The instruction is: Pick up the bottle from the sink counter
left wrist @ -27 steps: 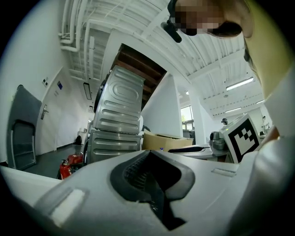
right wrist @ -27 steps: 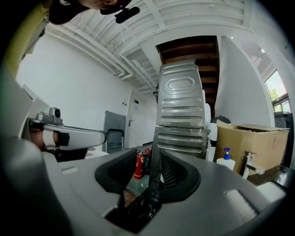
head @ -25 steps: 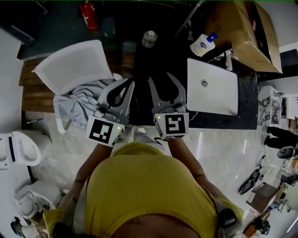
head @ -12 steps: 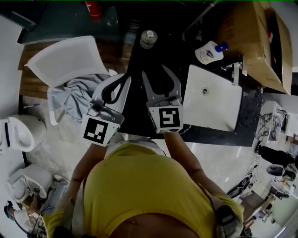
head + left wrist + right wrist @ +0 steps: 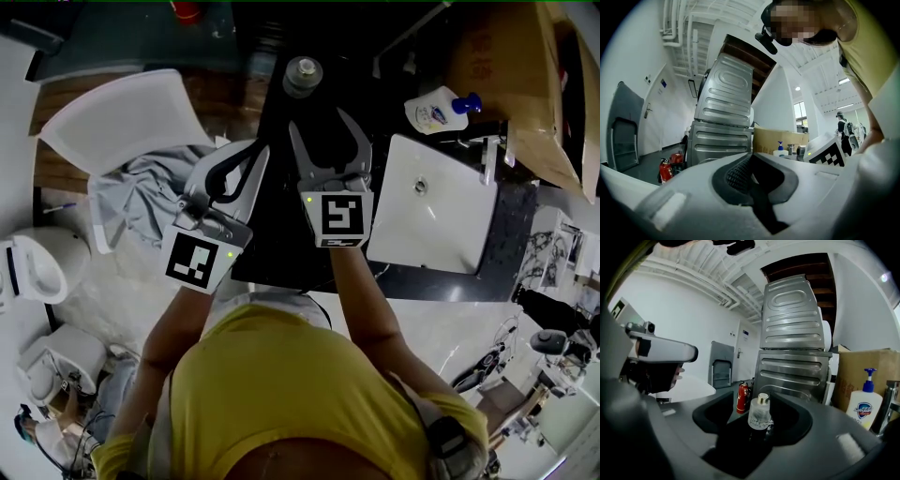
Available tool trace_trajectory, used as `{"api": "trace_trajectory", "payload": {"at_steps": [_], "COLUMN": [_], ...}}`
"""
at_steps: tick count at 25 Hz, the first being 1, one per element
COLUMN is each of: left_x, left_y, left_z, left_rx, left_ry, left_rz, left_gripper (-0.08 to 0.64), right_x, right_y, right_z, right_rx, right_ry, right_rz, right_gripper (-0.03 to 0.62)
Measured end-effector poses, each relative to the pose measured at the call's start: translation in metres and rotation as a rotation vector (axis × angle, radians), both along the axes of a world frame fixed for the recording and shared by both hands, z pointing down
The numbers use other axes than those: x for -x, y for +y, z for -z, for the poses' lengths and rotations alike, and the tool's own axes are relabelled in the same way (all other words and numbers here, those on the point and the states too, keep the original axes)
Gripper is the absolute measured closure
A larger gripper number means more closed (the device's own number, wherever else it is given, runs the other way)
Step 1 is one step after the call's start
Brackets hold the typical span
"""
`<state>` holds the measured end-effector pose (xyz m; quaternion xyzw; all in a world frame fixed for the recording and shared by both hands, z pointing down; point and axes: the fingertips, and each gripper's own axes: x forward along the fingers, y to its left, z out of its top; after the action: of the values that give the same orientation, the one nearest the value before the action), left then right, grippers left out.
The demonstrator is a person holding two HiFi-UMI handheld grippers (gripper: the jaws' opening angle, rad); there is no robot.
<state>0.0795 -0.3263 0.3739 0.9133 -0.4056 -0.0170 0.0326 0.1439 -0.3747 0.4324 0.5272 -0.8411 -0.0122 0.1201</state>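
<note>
A small clear glass bottle (image 5: pixel 302 75) with a round cap stands upright at the far end of the dark sink counter (image 5: pixel 281 248). My right gripper (image 5: pixel 324 124) points at it from the near side. Its jaws have just been opening and nothing is between them. In the right gripper view the bottle (image 5: pixel 759 416) shows centred beyond the two dark fingers of that gripper (image 5: pixel 758 430), still apart from them. My left gripper (image 5: pixel 260 152) hovers to the left, over the counter's edge, with its fingertips together and nothing in it; in its own view this gripper (image 5: pixel 752 157) fills the lower half.
A white basin (image 5: pixel 431 211) with a tap (image 5: pixel 487 155) sits to the right, a pump soap bottle (image 5: pixel 441 111) behind it, and a cardboard box (image 5: pixel 506 66) beyond. A white chair (image 5: pixel 122 117) with grey cloth (image 5: pixel 141 192) stands left. A red fire extinguisher (image 5: pixel 742 397) is on the floor.
Both grippers have moved forward over the counter toward the bottle. The right gripper's jaws have spread wider. The left gripper's fingers stay together.
</note>
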Motion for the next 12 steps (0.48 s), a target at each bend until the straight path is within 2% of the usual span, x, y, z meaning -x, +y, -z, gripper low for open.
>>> {"api": "trace_trajectory", "payload": {"at_steps": [5, 12], "left_x": [-0.006, -0.011], "left_y": [-0.018, -0.043], "left_z": [-0.016, -0.037], "left_rx": [0.006, 0.032], "left_ry": [-0.011, -0.022], "left_rz": [-0.024, -0.015], "left_gripper": [0.557, 0.557], "right_x": [0.0, -0.002], "right_y": [-0.022, -0.049], "right_z": [-0.024, -0.056], "right_rx": [0.037, 0.1], "right_ry": [-0.01, -0.032], "right_rz": [-0.008, -0.033], "right_gripper": [0.342, 0.31]}}
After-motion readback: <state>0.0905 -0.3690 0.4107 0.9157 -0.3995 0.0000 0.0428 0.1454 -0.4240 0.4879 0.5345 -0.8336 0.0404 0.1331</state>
